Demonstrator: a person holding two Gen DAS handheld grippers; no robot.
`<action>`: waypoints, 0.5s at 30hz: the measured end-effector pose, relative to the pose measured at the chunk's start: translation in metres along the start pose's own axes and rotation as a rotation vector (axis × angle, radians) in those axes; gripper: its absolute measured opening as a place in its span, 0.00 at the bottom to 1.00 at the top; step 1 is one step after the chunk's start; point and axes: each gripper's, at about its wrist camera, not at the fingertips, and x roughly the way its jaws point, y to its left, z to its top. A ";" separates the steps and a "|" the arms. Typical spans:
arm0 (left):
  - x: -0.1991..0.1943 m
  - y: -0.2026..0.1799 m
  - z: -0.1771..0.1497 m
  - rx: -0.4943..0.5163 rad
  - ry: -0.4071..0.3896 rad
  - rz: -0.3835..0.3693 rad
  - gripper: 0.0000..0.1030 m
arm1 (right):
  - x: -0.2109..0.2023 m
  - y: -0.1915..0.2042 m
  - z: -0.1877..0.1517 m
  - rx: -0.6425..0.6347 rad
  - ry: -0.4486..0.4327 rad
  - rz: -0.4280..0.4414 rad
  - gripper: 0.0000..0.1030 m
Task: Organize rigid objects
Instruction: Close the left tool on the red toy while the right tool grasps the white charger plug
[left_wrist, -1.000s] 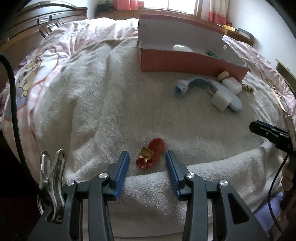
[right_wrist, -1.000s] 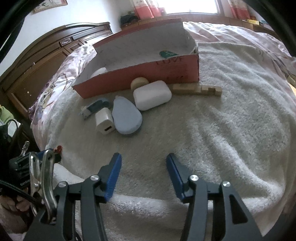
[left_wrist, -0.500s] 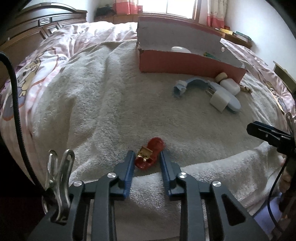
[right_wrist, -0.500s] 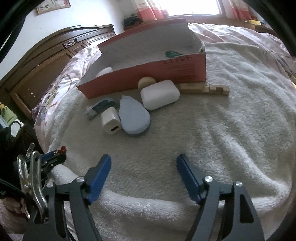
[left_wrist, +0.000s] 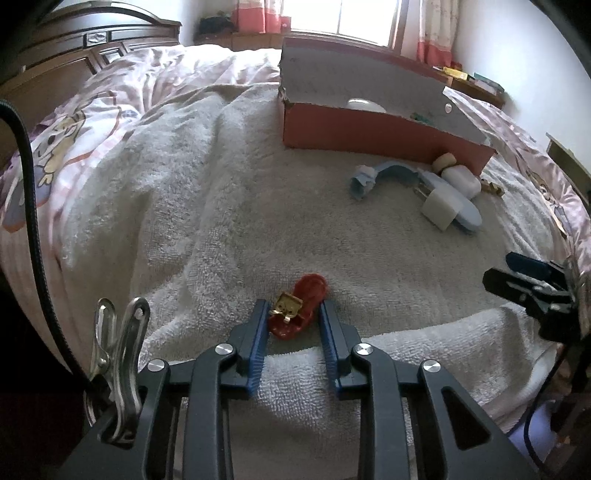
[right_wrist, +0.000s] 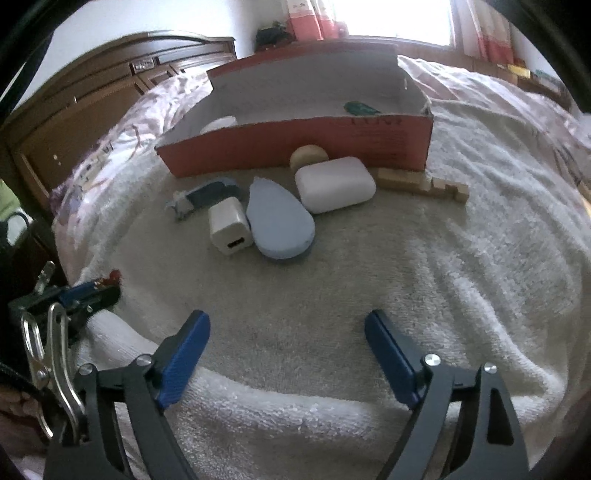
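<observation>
My left gripper (left_wrist: 291, 314) is shut on a small red toy with a gold clasp (left_wrist: 297, 311), which rests on the white towel near its front edge. My right gripper (right_wrist: 286, 325) is open wide and empty over bare towel. Ahead of it lie a white charger cube (right_wrist: 229, 230), a pale blue teardrop case (right_wrist: 279, 218), a white rounded case (right_wrist: 334, 184), a blue curved piece (right_wrist: 207, 192), a tan round piece (right_wrist: 309, 156) and a wooden block strip (right_wrist: 421, 181). The red cardboard box (right_wrist: 295, 142) stands behind them, holding a white object and a green one.
The towel (left_wrist: 221, 206) covers a bed with a pink quilt (left_wrist: 110, 110). A dark wooden headboard (right_wrist: 92, 110) stands at the left. The right gripper shows at the right edge of the left wrist view (left_wrist: 532, 284). The left gripper shows at the left of the right wrist view (right_wrist: 88, 295).
My left gripper moved forward and closed its fingers onto the red toy. My right gripper opened wider and moved a little closer to the cluster of objects.
</observation>
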 end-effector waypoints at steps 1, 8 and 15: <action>-0.001 0.001 0.000 -0.004 -0.003 -0.002 0.22 | 0.001 0.004 0.001 -0.017 0.007 -0.026 0.84; -0.002 0.004 -0.001 -0.018 -0.014 -0.016 0.22 | -0.005 0.021 0.010 -0.078 -0.018 -0.014 0.62; -0.002 0.005 -0.002 -0.026 -0.018 -0.025 0.22 | 0.005 0.043 0.033 -0.127 -0.048 0.015 0.51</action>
